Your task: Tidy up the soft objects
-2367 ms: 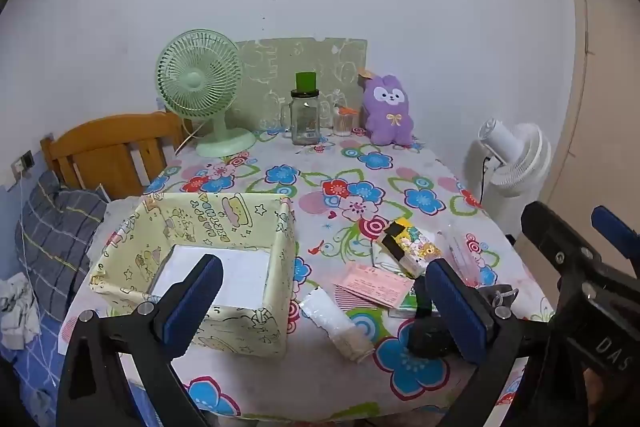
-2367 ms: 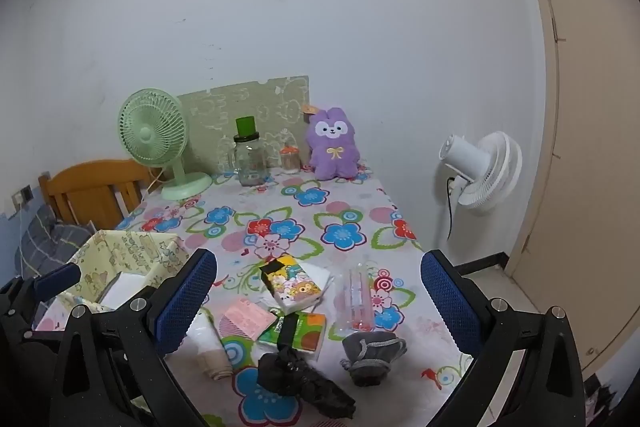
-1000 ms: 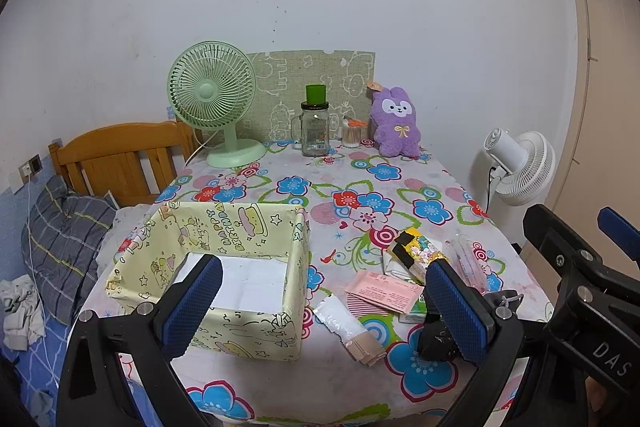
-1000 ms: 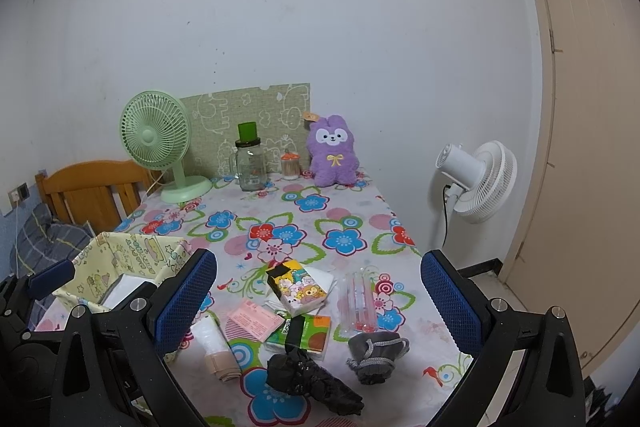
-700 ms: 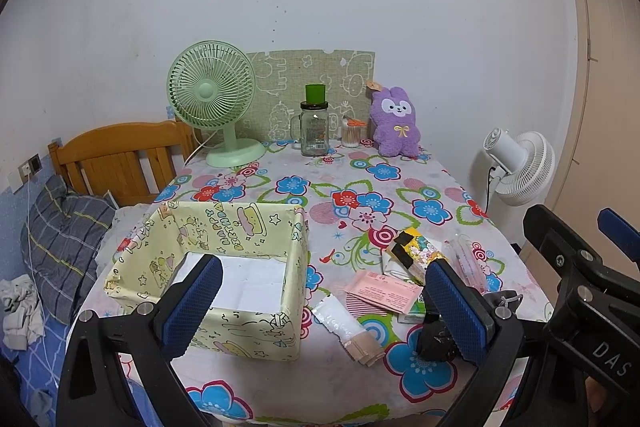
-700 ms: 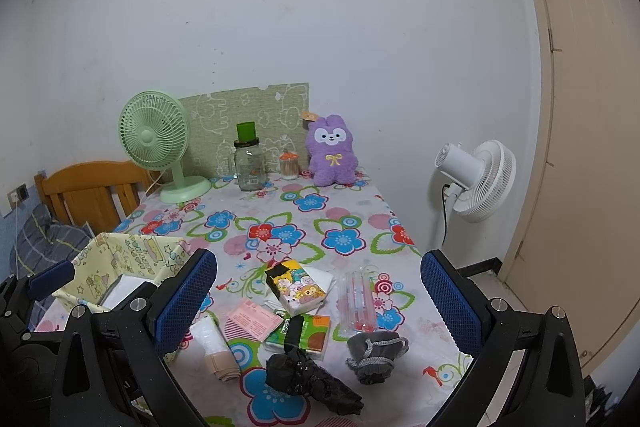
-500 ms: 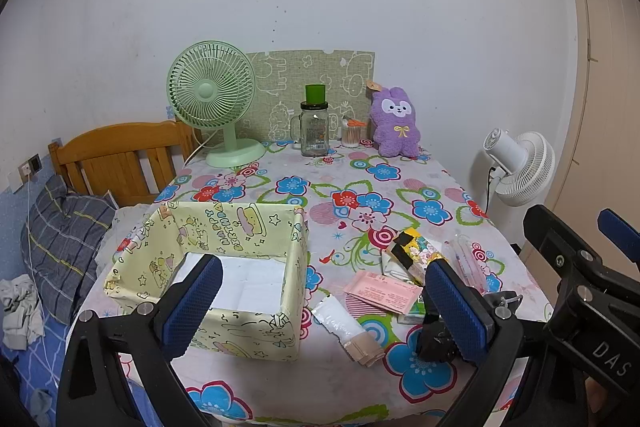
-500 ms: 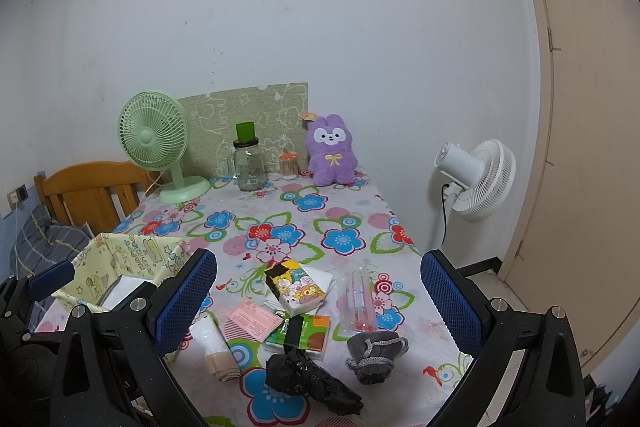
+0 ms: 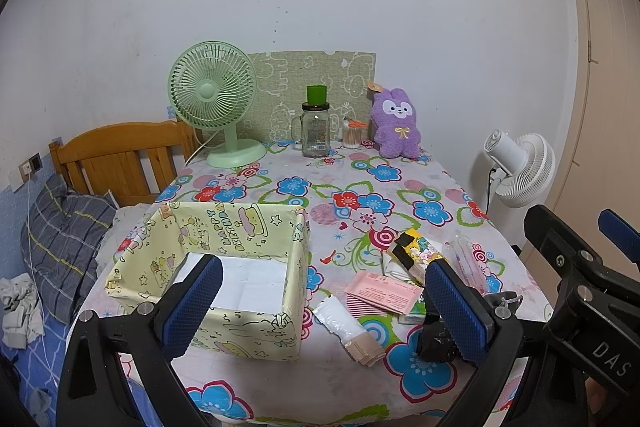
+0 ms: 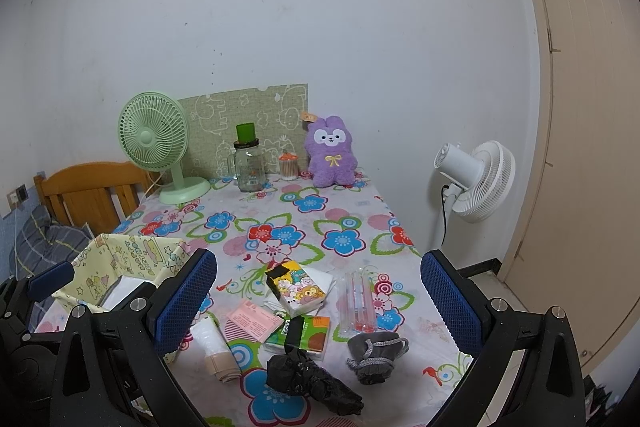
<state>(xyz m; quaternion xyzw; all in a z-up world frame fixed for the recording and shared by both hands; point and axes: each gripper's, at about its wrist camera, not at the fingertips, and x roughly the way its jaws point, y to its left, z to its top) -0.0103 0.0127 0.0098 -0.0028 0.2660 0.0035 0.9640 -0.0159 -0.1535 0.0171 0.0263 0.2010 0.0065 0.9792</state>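
Tabletop (image 10: 352, 205) wore a flowered cloth. Yellow box (image 9: 224, 227) sat at its near left, white bottom bare. My left gripper (image 9: 324, 303) and right gripper (image 10: 316, 301) both hung above the near edge, fingers spread wide, holding nothing. Soft stuff lay right of the box: black cloth (image 10: 312, 383), grey pouch (image 10: 376, 351), tissue pack (image 10: 298, 289), pink packet (image 10: 254, 321).

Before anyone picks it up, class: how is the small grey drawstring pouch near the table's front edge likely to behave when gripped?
The grey pouch lies slumped and creased, so it will probably fold and sag rather than hold shape. Its loose cord trails out and may dangle or snag. It looks nearly flat, so likely light; a push would probably bunch it on the floral tablecloth, not roll it.
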